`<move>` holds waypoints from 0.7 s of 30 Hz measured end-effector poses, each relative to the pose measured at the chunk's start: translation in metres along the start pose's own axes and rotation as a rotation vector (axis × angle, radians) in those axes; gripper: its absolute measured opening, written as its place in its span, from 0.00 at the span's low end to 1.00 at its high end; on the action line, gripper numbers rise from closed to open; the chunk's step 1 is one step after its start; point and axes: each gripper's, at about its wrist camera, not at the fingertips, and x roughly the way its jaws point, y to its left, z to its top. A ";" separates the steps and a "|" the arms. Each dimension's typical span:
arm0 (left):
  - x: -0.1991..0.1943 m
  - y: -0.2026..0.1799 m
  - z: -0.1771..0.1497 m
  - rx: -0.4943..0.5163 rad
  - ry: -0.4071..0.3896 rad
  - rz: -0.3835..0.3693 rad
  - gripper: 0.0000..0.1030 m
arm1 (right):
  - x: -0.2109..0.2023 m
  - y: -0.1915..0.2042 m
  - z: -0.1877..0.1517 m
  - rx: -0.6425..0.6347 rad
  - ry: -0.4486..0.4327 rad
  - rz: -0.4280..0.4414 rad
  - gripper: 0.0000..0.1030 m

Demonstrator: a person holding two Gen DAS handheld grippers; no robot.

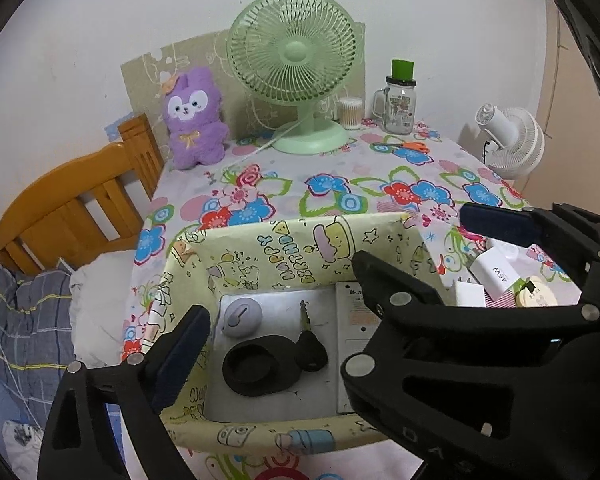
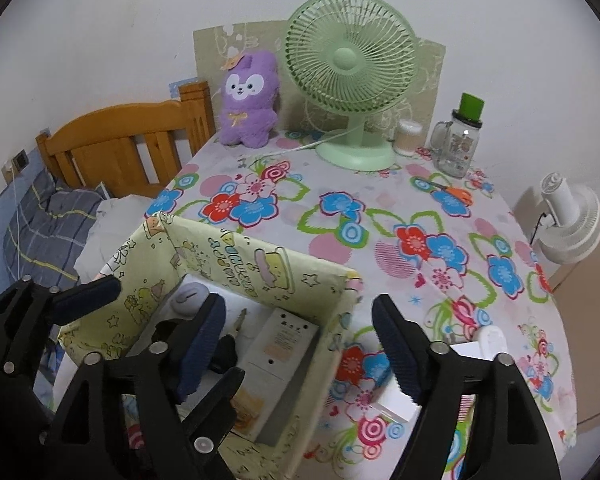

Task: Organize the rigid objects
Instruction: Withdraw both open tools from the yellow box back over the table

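Desk (image 1: 300, 168) covered by a floral cloth, with a wooden bed headboard (image 1: 72, 196) to its left and a blue plaid blanket (image 1: 24, 320) below that. At the rear of the desk stand a green desk fan (image 1: 296, 64), a purple plush rabbit (image 1: 194, 118), a glass mug jar with a green lid (image 1: 398, 100) and a tub of cotton swabs (image 1: 350, 112); a white fan (image 1: 512, 140) sits beyond the right edge. Near the front edge is a paper-wrapped cardboard box (image 1: 284, 256) printed "HAPPY BIRTHDAY". The left wrist view looks down into it and shows a white flat device (image 1: 350, 344) against the right wall, a black oval dish (image 1: 258, 366), a black-headed key (image 1: 308, 340) just beside the dish, and a grey round object (image 1: 242, 316). Only this view shows a white charger (image 1: 494, 272) and a round cream tin (image 1: 536, 298) right of the box. The right wrist view alone shows the orange-handled scissors (image 2: 450, 192) clearly. Left hand-held gripper (image 1: 278, 292): jaws apart, empty, above the box. Right hand-held gripper (image 2: 296, 344): jaws spread wide, empty, straddling the box's right wall.
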 end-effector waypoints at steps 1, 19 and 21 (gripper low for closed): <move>-0.003 -0.003 0.000 0.005 -0.006 0.001 0.94 | -0.003 -0.001 -0.001 0.001 -0.005 -0.002 0.80; -0.033 -0.045 0.000 0.029 -0.032 -0.039 0.95 | -0.050 -0.036 -0.018 0.036 -0.052 -0.063 0.88; -0.037 -0.051 0.001 0.034 -0.040 -0.040 0.95 | -0.056 -0.040 -0.020 0.040 -0.059 -0.072 0.89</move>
